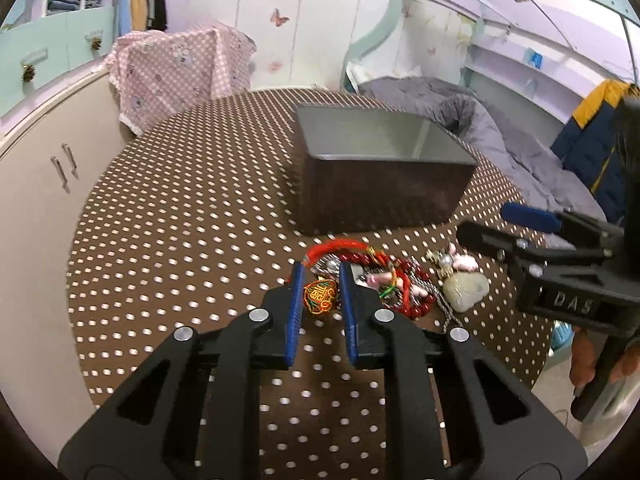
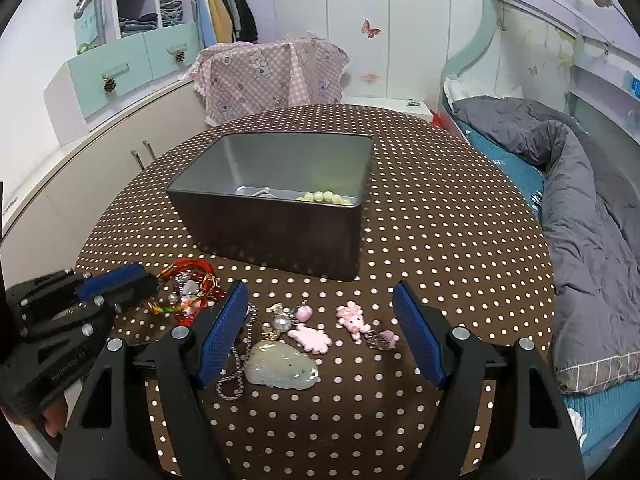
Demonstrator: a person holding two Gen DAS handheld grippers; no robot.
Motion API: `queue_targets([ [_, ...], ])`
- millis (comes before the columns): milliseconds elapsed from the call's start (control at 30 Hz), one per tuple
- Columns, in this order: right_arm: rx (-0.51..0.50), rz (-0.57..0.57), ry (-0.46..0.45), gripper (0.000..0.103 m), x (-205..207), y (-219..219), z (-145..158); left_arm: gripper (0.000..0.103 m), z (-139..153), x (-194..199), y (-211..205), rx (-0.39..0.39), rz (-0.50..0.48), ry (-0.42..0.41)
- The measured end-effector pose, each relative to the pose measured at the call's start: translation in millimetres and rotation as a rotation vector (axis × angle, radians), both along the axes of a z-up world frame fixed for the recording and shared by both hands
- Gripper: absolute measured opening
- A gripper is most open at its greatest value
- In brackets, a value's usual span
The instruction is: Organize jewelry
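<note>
A dark metal box [image 1: 380,184] [image 2: 276,232] stands on the dotted tablecloth; in the right wrist view it holds pale green beads [image 2: 326,197] and a silver piece. A jewelry pile lies in front of it: red cord bracelet [image 1: 336,246], orange knot charm [image 1: 320,300], red beads [image 1: 416,304], jade pendant [image 1: 466,292] [image 2: 282,366] on a chain, pink charms [image 2: 310,338]. My left gripper [image 1: 322,292] [image 2: 116,284] is open, fingers either side of the orange charm. My right gripper [image 2: 320,332] [image 1: 500,232] is wide open over the pendant and pink charms.
The round table [image 2: 440,220] has a brown white-dotted cloth. A pink checked cloth [image 2: 272,76] covers something behind it. A bed with a grey duvet [image 2: 580,208] is at the right. Cabinets [image 1: 40,184] stand at the left.
</note>
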State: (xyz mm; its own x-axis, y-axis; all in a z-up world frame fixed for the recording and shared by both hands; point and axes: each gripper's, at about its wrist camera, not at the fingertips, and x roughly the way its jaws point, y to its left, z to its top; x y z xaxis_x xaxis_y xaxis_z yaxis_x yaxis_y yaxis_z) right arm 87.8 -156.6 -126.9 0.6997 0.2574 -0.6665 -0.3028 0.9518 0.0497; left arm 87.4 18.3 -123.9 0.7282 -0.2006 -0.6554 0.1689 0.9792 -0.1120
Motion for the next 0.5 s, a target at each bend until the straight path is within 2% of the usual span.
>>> queue_targets([
  [167, 0.003, 0.051, -0.008, 0.071, -4, 9, 1, 0.018, 17, -8, 21, -0.026, 0.062, -0.053],
  [333, 0.018, 0.150, -0.005, 0.070, -7, 24, 2, 0.018, 27, -15, 38, -0.029, 0.104, -0.087],
  [400, 0.008, 0.194, -0.002, 0.067, -9, 34, 1, 0.018, 26, -16, 42, -0.029, 0.116, -0.083],
  [500, -0.006, 0.257, 0.000, 0.055, -11, 47, -2, 0.018, 18, -15, 43, -0.028, 0.124, -0.060],
])
